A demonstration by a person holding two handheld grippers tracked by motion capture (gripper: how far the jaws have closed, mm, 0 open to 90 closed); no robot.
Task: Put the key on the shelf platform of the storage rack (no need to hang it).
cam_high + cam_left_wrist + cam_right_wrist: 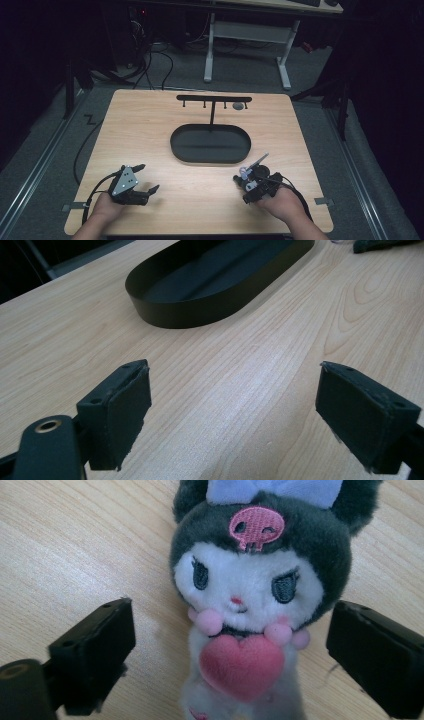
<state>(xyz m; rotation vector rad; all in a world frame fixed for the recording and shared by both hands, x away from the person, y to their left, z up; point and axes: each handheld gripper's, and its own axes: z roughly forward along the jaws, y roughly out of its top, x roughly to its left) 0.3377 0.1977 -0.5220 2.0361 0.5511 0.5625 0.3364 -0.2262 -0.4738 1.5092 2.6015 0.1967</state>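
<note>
Pale wooden table (150, 125) bears a black oval tray (210, 144); grey carpet (240, 75) beyond.

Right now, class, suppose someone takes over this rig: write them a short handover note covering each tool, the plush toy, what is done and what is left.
Left tool: open, nothing between its jaws, low over the table.
Right tool: open, jaws either side of the plush toy, pads not pressing it.
Plush toy: lying face up on the table, near the right front.
Oval tray with hook stand: mid-table.
Done: right tool lined up on the toy.
Left: close, lift; probably the tray or stand is next.
</note>
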